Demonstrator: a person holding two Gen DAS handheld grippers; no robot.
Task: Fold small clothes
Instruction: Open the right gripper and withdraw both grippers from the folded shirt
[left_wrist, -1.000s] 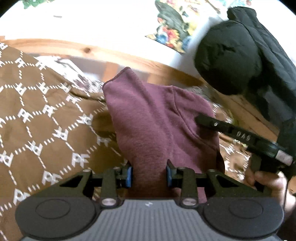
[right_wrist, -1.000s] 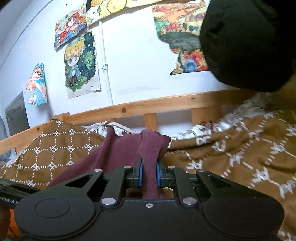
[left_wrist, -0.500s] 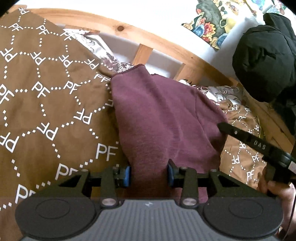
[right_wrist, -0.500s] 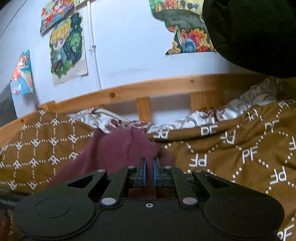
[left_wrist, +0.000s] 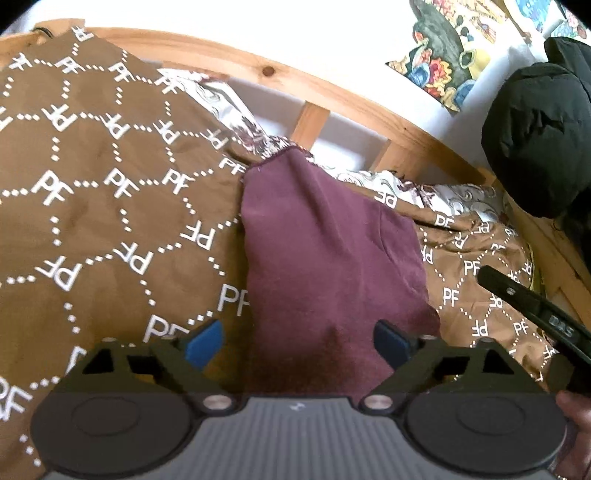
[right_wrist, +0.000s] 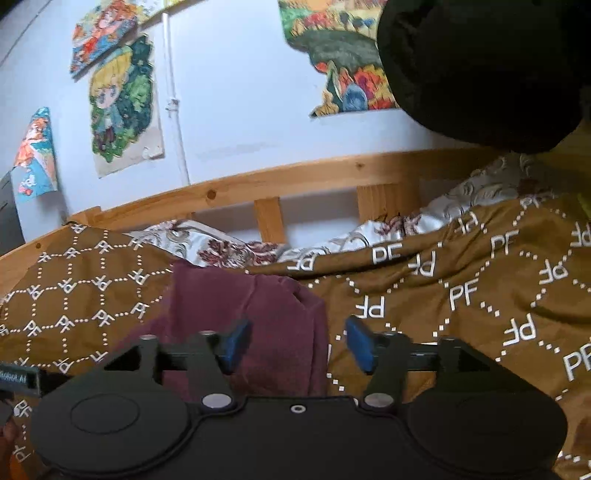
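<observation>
My left tool (left_wrist: 297, 341) stands wide apart, gripping nothing, and the maroon garment (left_wrist: 325, 254) lies on the brown bedspread (left_wrist: 96, 192) straight ahead, its long axis running from between my pads toward the upper middle of the frame. My right tool (right_wrist: 295, 343) is equally wide (empty too); there the garment (right_wrist: 255, 317) sits left of centre, so the left one looks nearer.

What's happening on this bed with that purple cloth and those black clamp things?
A person is folding a small maroon garment on a brown patterned blanket, using a hand-held gripper in each hand. Both the left gripper and the right gripper are open, so the garment lies loose on the blanket, with neither gripper holding it.
</observation>
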